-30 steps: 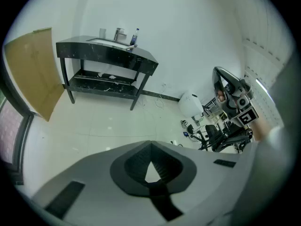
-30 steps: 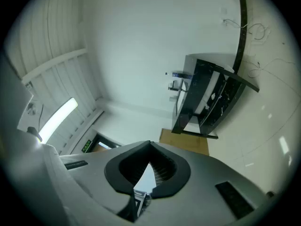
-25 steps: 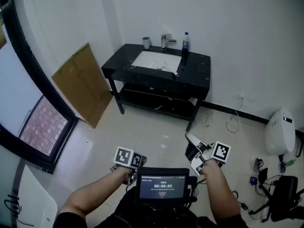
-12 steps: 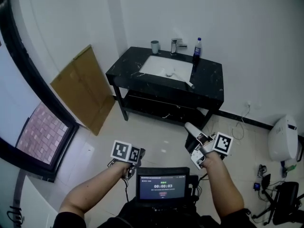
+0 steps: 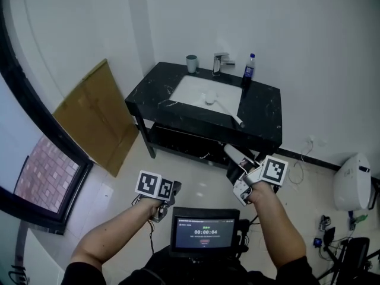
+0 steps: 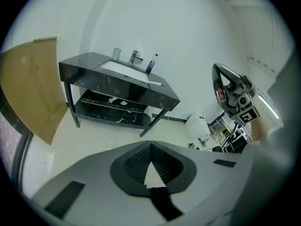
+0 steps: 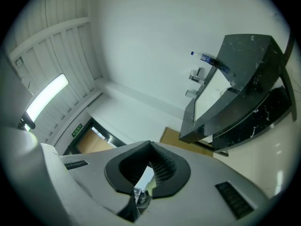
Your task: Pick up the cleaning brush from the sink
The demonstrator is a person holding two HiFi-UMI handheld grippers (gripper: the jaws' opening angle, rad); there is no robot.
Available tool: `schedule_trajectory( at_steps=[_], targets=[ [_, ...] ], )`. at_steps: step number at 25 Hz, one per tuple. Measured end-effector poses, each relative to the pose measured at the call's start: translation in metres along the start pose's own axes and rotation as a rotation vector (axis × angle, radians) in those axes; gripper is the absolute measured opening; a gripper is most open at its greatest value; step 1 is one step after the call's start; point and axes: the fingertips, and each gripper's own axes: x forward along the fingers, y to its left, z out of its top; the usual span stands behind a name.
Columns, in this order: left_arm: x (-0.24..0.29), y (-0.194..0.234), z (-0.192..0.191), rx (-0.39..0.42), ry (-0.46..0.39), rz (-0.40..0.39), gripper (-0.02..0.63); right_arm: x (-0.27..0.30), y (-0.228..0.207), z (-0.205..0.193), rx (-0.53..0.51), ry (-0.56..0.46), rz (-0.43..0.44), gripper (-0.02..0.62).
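Note:
The cleaning brush [image 5: 227,110] is white; its head lies in the white sink [image 5: 199,89] and its handle runs out over the basin's right rim onto the black counter [image 5: 261,108]. Both grippers hang over the floor in front of the stand, well short of the sink. My left gripper [image 5: 172,190] is low at the left and shut on nothing; its jaw tips [image 6: 150,145] meet. My right gripper [image 5: 230,153] is nearer the counter's front edge, shut and empty, with its tips [image 7: 150,143] together. The left gripper view also shows the right gripper [image 6: 230,86].
A cup [image 5: 191,63], a faucet [image 5: 221,61] and a blue-capped bottle [image 5: 249,67] stand behind the sink. A lower shelf [image 5: 190,138] spans the stand. A cardboard sheet [image 5: 95,120] leans on the left wall. A white appliance [image 5: 347,180] and cables sit at the right. A screen [image 5: 205,227] is at chest height.
Both grippers have travelled forward toward the sink stand, which now stands closer and larger in the head view. Their jaws stay shut.

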Motion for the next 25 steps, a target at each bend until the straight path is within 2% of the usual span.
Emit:
schedule_trajectory(
  at_steps=[3, 8, 12, 14, 17, 19, 22, 25],
  targets=[
    [0.011, 0.011, 0.042, 0.023, -0.02, 0.01, 0.011, 0.026, -0.002, 0.033, -0.098, 0.055, -0.003, 0.0],
    [0.015, 0.059, 0.138, -0.045, -0.126, -0.033, 0.011, 0.094, -0.012, 0.083, -0.201, 0.077, -0.008, 0.0],
    [0.007, 0.109, 0.218, 0.001, -0.19, -0.029, 0.011, 0.142, -0.043, 0.123, -0.334, 0.072, -0.185, 0.0],
    [0.002, 0.138, 0.261, 0.022, -0.221, -0.03, 0.011, 0.172, -0.047, 0.14, -0.354, 0.065, -0.188, 0.0],
    [0.001, 0.177, 0.328, 0.051, -0.265, -0.037, 0.011, 0.219, -0.063, 0.17, -0.389, 0.076, -0.237, 0.0],
    [-0.003, 0.189, 0.352, 0.06, -0.288, -0.046, 0.011, 0.238, -0.066, 0.181, -0.448, 0.095, -0.263, 0.08],
    [-0.001, 0.191, 0.369, 0.086, -0.288, -0.064, 0.011, 0.252, -0.082, 0.195, -0.493, 0.121, -0.329, 0.078],
    [0.015, 0.201, 0.414, 0.13, -0.302, -0.037, 0.011, 0.281, -0.111, 0.233, -0.53, 0.167, -0.358, 0.078]
  ],
)
